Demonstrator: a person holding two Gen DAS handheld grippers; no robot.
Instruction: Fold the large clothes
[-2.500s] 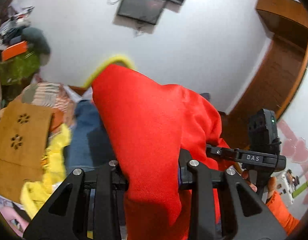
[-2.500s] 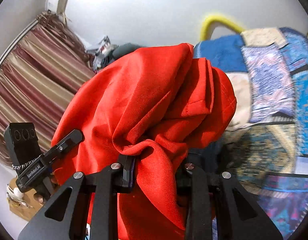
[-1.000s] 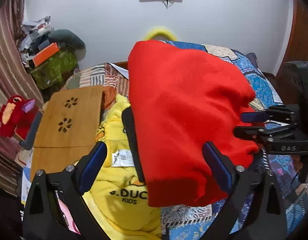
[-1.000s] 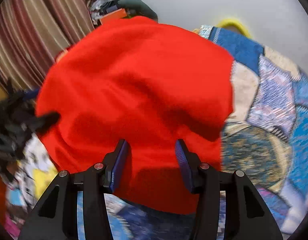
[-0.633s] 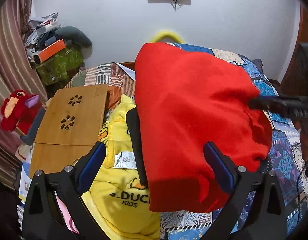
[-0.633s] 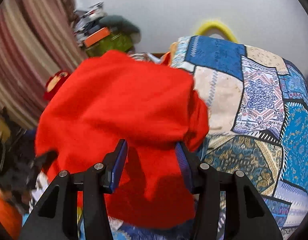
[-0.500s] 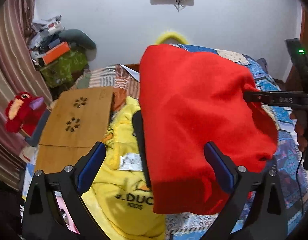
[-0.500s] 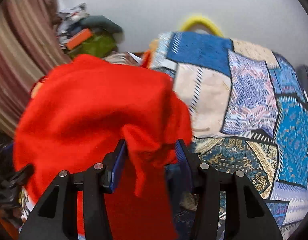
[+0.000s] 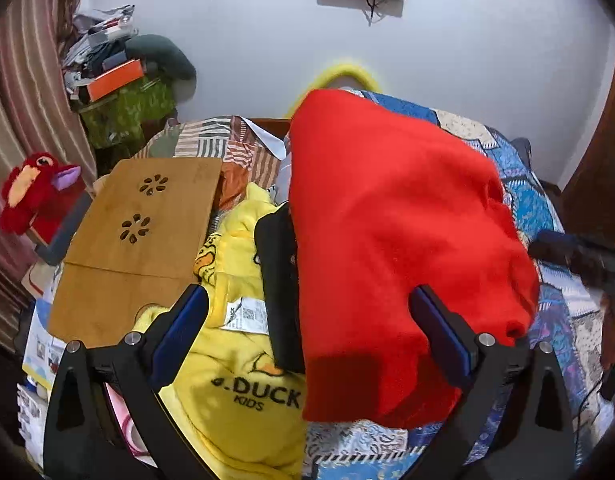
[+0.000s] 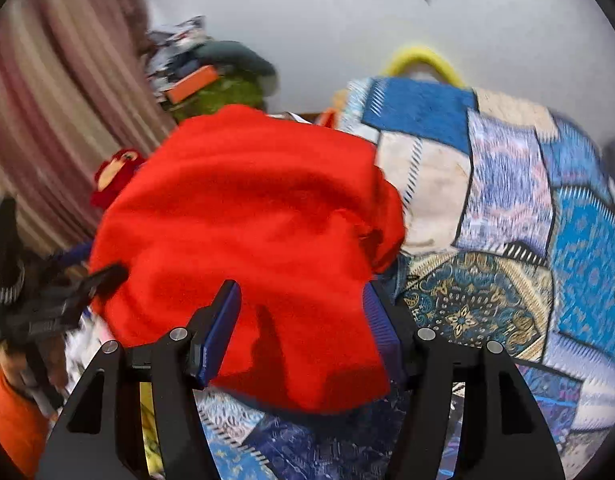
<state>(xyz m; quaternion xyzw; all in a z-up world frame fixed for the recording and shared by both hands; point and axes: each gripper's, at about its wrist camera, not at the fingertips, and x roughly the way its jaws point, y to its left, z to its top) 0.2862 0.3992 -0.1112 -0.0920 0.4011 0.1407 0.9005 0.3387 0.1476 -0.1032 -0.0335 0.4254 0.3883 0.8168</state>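
Lying dead ahead of both open tongs, the red garment point(image 9: 395, 240) rests on the bed, its long axis running away toward the wall.

Nearest in the left wrist view, the left gripper point(image 9: 307, 324) stands with its jaws spread wide and holding nothing — the red cloth's near hem sits between and just beyond the right-hand finger, over a black garment point(image 9: 277, 280) and a yellow kids' top point(image 9: 235, 392). In the right wrist view the right gripper point(image 10: 303, 328) is also parted and empty, its blue pads flanking the near hem, so this hand looks the closer and better centred for the next pinch — a judgement, given the blur. Farther off, the patchwork bedspread point(image 10: 507, 200) stretches right, a wooden lap tray point(image 9: 147, 220) lies left.
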